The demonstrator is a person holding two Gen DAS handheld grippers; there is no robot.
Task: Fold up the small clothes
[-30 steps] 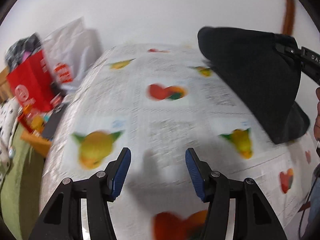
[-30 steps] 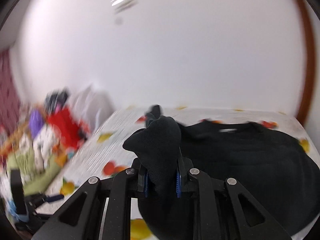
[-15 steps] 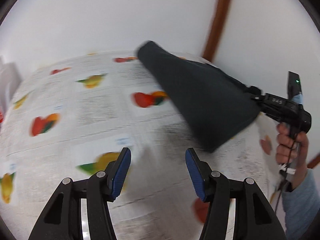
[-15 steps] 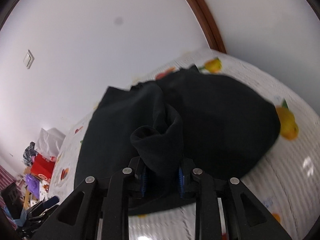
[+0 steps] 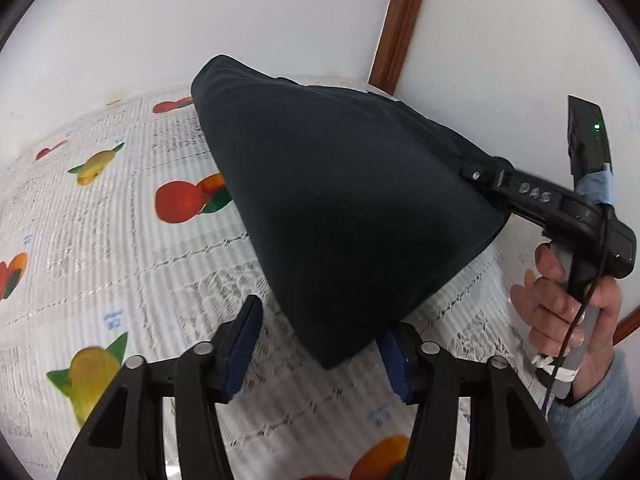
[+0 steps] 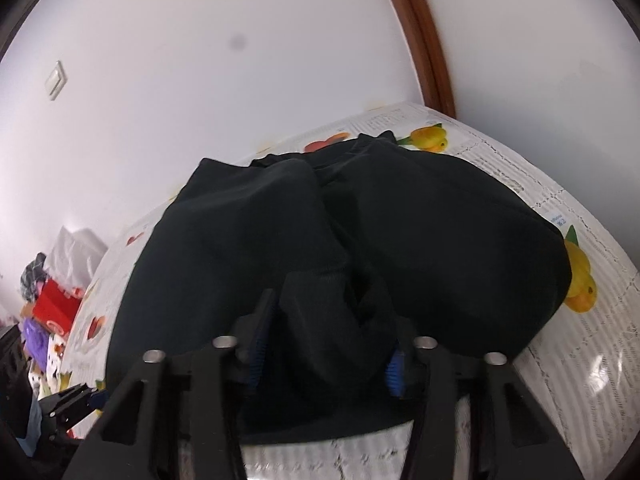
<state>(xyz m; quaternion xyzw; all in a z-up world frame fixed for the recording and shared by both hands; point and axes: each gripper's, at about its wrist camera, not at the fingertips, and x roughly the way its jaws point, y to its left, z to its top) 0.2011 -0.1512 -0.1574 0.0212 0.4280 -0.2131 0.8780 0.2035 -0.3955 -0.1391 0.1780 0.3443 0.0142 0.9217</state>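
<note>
Blue-padded fingers [image 5: 244, 344] of the left gripper [image 5: 320, 350] are spread wide, nothing clamped, with a corner of the black garment [image 5: 340, 208] hanging between them. Above the fruit-printed tablecloth [image 5: 120, 248] the garment is draped. Its cuff is pinched by the right gripper [image 6: 324, 354].

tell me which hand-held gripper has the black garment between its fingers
The right hand-held gripper: a bunched fold of the black garment sits between its fingers. The left hand-held gripper is open with nothing held.
</note>
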